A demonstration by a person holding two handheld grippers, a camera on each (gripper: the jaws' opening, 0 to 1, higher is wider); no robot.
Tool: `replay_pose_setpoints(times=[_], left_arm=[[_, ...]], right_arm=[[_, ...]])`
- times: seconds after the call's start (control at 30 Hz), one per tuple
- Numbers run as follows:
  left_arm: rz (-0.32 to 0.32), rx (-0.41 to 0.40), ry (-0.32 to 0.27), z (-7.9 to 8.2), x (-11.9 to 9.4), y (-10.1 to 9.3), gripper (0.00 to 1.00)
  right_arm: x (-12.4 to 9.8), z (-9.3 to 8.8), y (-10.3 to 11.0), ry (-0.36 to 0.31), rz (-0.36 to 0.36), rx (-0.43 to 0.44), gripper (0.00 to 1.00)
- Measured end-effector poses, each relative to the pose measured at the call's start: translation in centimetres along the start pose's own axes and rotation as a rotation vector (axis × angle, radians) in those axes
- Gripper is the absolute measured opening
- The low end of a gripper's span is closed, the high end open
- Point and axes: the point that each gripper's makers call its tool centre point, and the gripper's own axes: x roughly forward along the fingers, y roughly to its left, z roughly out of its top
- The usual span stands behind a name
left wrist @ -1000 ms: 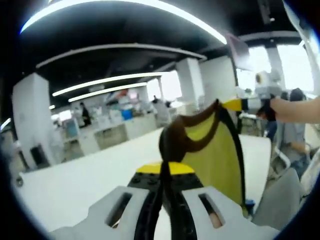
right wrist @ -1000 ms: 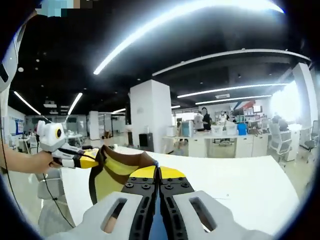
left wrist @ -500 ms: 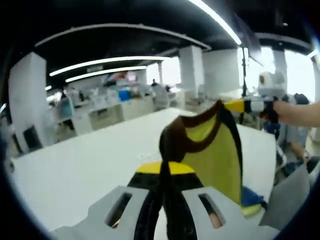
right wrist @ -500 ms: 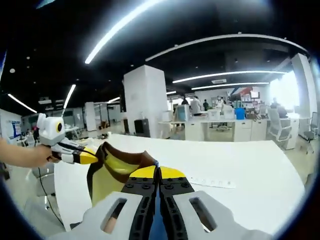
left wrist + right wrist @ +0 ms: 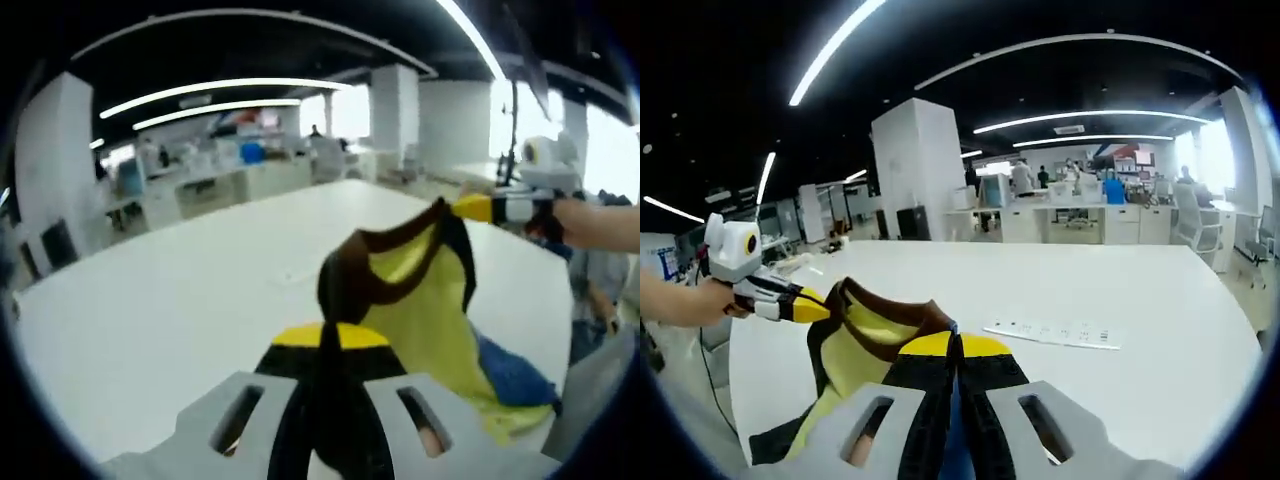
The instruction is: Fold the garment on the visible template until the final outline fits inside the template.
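Left gripper point(image 5: 330, 345) and right gripper point(image 5: 955, 350), each clamped on the brown collar edge of the yellow garment point(image 5: 425, 300), hold it stretched above the white table point(image 5: 180, 300). The hem trails near the table's edge; bare tabletop lies beyond.

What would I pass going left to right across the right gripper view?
A person's hand → the other tool → the yellow and brown garment → this view's own tool → a pale strip lying on the white table.

A white worktop point(image 5: 1120, 290) spans mid-frame. A white pillar point(image 5: 915, 170) stands upper left; desks point(image 5: 1090, 215) with people line the back upper right. Light strips point(image 5: 210, 85) cross the dark ceiling.
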Motion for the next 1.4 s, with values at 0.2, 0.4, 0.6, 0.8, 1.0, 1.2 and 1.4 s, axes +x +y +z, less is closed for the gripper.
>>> replay_pose_setpoints(times=[0.2,0.4,0.6,0.8,1.0,1.2,1.4], left_arm=[[0.009,-0.017,0.036,-1.4,2.4,1.4,0.00],[0.011,-0.029,0.070,-2.9,4.5,2.3,0.00],[0.013,-0.039,0.111,-4.3,6.9,3.0,0.00],[0.018,-0.055,0.143,-5.7,8.5,3.4,0.00],[0.021,-0.072,0.172,-6.8,9.4,3.9,0.00],[0.029,-0.106,0.191,-8.1,10.5,4.4,0.00],[0.154,-0.141,0.215,-8.9,10.5,6.3,0.31]], right_arm=[[2.0,-1.6,-1.0,0.035,-0.006,0.005,0.01],[3.8,-3.5,-2.6,0.078,-0.017,0.014,0.01],[5.2,-5.3,-3.3,0.121,-0.031,0.024,0.01],[6.5,-6.7,-4.0,0.149,-0.045,0.035,0.01],[7.6,-7.9,-4.2,0.175,-0.048,0.038,0.01],[8.5,-9.2,-4.4,0.202,-0.052,0.046,0.01],[9.2,-8.9,-5.4,0.156,-0.092,-0.052,0.34]])
